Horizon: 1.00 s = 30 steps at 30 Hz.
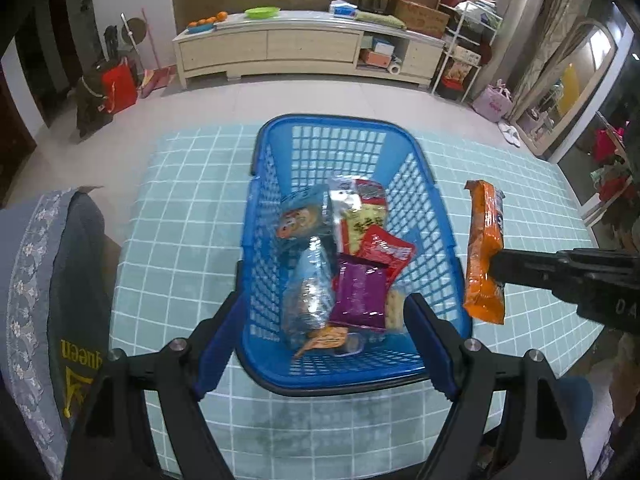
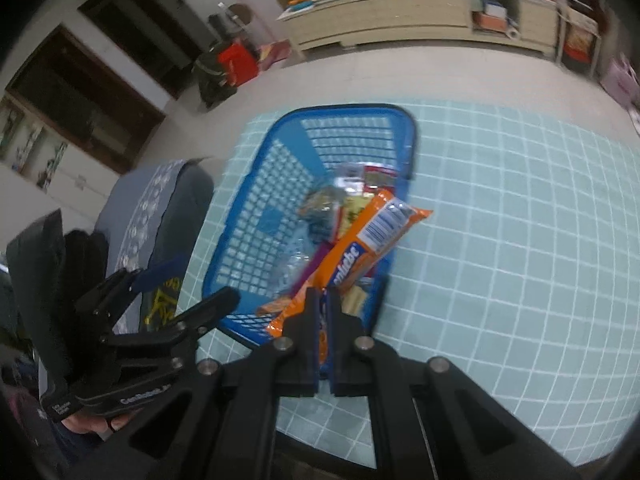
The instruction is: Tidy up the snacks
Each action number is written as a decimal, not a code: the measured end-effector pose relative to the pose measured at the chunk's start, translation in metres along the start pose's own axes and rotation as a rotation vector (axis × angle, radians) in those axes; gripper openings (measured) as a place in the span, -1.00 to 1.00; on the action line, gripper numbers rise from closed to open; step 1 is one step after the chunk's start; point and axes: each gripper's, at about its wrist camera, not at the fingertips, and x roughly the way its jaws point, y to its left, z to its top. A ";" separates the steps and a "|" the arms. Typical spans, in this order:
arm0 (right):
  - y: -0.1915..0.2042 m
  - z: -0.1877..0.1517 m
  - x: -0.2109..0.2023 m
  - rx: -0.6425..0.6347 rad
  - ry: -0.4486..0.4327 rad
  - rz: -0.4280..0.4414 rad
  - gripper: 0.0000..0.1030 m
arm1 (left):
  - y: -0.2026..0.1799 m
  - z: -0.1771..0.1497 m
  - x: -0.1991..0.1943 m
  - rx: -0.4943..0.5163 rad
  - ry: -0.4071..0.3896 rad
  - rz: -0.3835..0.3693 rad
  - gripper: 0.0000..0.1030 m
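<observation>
A blue plastic basket (image 1: 276,168) stands on the teal checked tablecloth (image 1: 180,208) and holds several snack packets, among them a purple one (image 1: 358,294) and a red one (image 1: 386,250). My left gripper (image 1: 320,320) is open and empty, its fingers astride the basket's near end. My right gripper (image 2: 323,300) is shut on a long orange snack packet (image 2: 360,248) and holds it in the air over the basket's right rim (image 2: 408,136). In the left wrist view the orange packet (image 1: 482,252) hangs upright, right of the basket, pinched by the right gripper (image 1: 496,266).
A grey cushioned chair (image 1: 44,300) with a lace cover stands at the table's left edge. Beyond the table is bare floor, then a long low cabinet (image 1: 304,48) against the far wall. Shelves and bags stand at the back right.
</observation>
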 end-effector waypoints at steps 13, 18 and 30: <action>0.031 0.022 0.056 -0.130 0.090 -0.016 -0.89 | 0.044 0.010 0.014 -0.045 0.017 0.044 0.53; 0.039 0.025 0.075 -0.210 0.150 -0.045 -0.74 | 0.053 0.004 0.018 -0.048 0.016 0.048 0.53; 0.018 -0.009 0.041 -0.162 0.064 -0.107 0.45 | 0.031 -0.022 0.008 -0.031 -0.029 -0.007 0.53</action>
